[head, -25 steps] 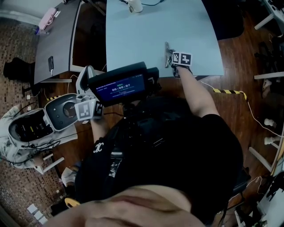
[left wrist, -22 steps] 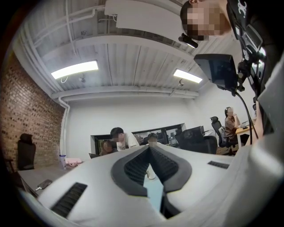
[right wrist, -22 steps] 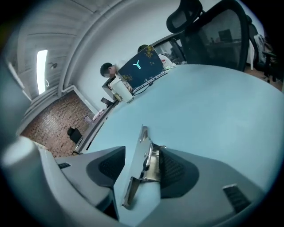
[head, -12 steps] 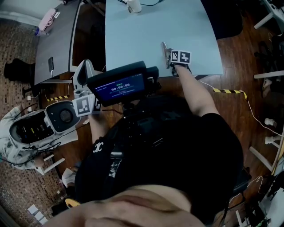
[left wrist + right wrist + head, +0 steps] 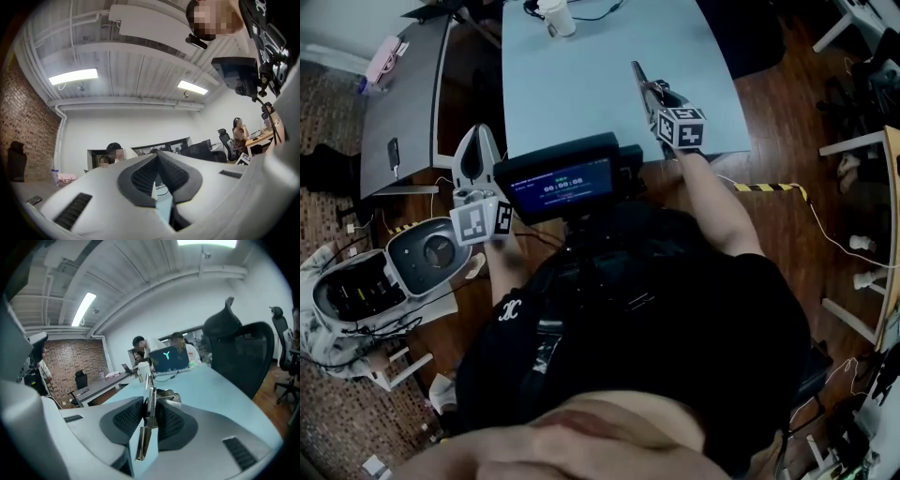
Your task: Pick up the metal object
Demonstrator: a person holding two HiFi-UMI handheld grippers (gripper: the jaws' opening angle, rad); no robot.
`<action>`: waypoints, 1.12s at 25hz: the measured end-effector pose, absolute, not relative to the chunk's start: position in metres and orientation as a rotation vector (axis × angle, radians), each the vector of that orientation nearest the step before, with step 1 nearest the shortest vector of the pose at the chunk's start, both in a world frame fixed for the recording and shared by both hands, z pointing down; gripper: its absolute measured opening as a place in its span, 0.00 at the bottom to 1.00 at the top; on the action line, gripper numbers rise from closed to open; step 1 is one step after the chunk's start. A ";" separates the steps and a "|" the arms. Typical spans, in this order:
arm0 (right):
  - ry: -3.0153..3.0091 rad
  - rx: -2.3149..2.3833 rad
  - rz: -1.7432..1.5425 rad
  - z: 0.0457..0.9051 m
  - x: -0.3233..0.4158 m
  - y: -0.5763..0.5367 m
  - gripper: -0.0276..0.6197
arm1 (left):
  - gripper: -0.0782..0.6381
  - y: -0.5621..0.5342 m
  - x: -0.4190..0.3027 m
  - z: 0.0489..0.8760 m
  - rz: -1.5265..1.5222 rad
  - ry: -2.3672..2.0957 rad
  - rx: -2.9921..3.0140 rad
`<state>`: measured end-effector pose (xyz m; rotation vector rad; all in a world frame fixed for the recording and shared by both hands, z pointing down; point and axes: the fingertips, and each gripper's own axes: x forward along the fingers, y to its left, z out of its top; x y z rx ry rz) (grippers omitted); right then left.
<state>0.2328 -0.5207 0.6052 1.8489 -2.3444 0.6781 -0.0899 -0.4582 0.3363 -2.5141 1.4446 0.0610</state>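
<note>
My right gripper (image 5: pixel 656 95) is shut on the metal object (image 5: pixel 637 73), a slim steel tool with a coil spring, held above the light blue table (image 5: pixel 581 84) near its front right edge. In the right gripper view the metal object (image 5: pixel 142 442) stands on edge between the two dark pads (image 5: pixel 126 417) and sticks out past the jaw tips of the right gripper (image 5: pixel 151 401). My left gripper (image 5: pixel 478 150) hangs left of the table over the gap, its white jaws pointing away from me. In its own view the left gripper (image 5: pixel 157 155) has its tips together with nothing between them.
A white cup (image 5: pixel 555 17) stands at the table's far edge. A grey desk (image 5: pixel 403 103) with a phone (image 5: pixel 394 153) lies to the left. A black screen (image 5: pixel 562 178) sits before my chest. An open white case (image 5: pixel 384 272) lies on the floor. A laptop (image 5: pixel 169 359) and a black chair (image 5: pixel 239 352) show ahead.
My right gripper has closed on the metal object and lifted it off the table, tilting it farther away. My left gripper has risen toward the table's edge.
</note>
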 end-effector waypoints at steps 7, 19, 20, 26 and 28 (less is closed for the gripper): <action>-2.456 2.019 0.217 0.477 0.258 -0.485 0.14 | 0.12 -0.465 -0.084 0.337 0.091 1.412 -2.508; -2.458 2.155 -0.531 0.311 0.324 -0.351 0.14 | 0.12 -0.445 -0.037 0.319 0.142 1.400 -2.460; -2.459 2.145 -0.560 0.307 0.329 -0.342 0.14 | 0.12 -0.439 -0.031 0.320 0.144 1.405 -2.456; -2.466 2.119 -0.664 0.293 0.350 -0.300 0.14 | 0.12 -0.407 -0.005 0.328 0.085 1.415 -2.451; -2.461 2.127 -0.673 0.292 0.353 -0.289 0.14 | 0.12 -0.398 -0.005 0.330 0.076 1.416 -2.454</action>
